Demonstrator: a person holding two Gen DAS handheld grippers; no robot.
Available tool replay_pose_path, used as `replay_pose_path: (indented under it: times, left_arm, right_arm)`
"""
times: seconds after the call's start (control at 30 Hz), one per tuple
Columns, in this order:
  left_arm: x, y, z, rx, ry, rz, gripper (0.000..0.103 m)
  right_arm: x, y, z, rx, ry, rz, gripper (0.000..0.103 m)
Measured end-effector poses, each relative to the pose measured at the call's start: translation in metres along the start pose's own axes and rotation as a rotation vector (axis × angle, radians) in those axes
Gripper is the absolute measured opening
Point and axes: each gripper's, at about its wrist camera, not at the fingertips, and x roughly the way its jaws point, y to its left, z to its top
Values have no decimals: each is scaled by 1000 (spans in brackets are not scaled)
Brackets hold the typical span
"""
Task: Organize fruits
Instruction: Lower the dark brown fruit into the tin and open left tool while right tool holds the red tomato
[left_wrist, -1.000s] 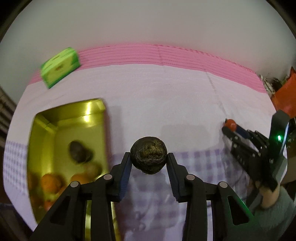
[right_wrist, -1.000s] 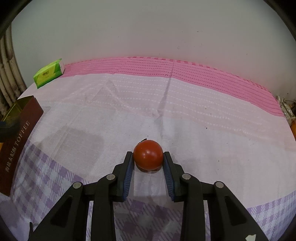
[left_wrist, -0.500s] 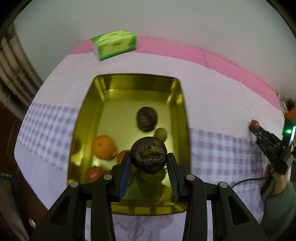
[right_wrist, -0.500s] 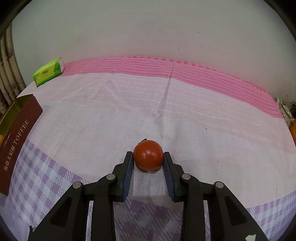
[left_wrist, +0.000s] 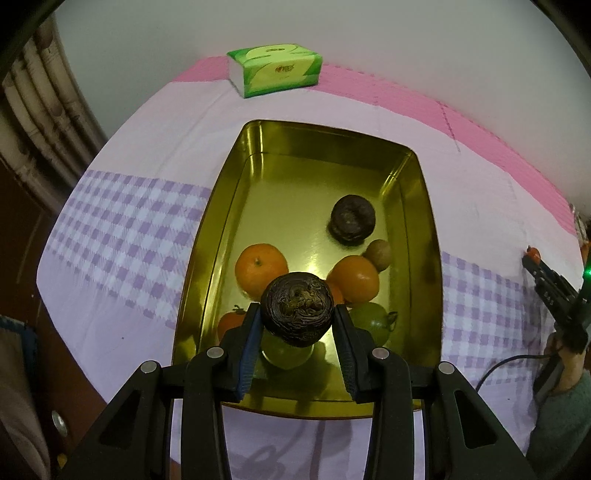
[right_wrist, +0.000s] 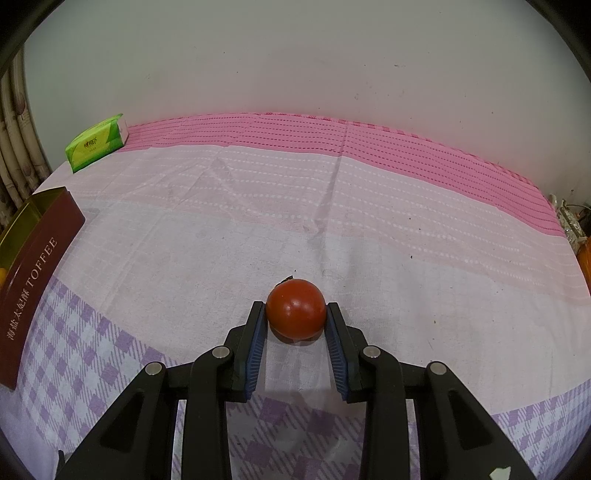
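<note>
In the left wrist view the left gripper fills the lower middle of the frame, its blue pads pinching a dark wrinkled fruit from both sides. The fruit hangs above the near half of a gold tin that runs from the frame's centre down to the gripper. In the tin lie a second dark fruit at right of centre, a small brown fruit just below it, two oranges either side of the held fruit, a red fruit at lower left partly behind the left finger, and green fruits low down, partly hidden by the held fruit. The tin sits on a cloth, lilac check near the bottom, pale in the middle, pink at the top. A green tissue pack lies at top centre on the pink band, apart from the tin. At the far right edge the right gripper shows small, a red tip at its end, with a hand and grey sleeve below it.

In the right wrist view the right gripper sits at lower middle, clamped on a tomato that touches the cloth. The tin's brown side, marked TOFFEE, is at the left edge, well apart from the tomato. The tissue pack is at upper left
</note>
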Motion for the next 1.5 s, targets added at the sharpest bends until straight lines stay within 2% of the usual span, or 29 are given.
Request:
replay_pose_path:
  times: [0.27, 0.43, 0.93, 1.1, 1.5]
  left_arm:
    - [6, -2, 1, 10, 21, -21, 39]
    - [3, -9, 9, 25, -3, -26, 39]
    - [26, -19, 43, 50, 10, 11, 40]
    - [39, -14, 42, 43, 43, 15, 40]
    - [42, -21, 45, 49, 47, 19, 41]
  right_arm:
    - [0, 0, 0, 0, 0, 1, 30]
    - [0, 0, 0, 3, 3, 1, 30]
    - [1, -1, 0, 3, 4, 2, 30]
    - [1, -1, 0, 3, 4, 2, 30]
    - [1, -1, 1, 3, 4, 2, 30]
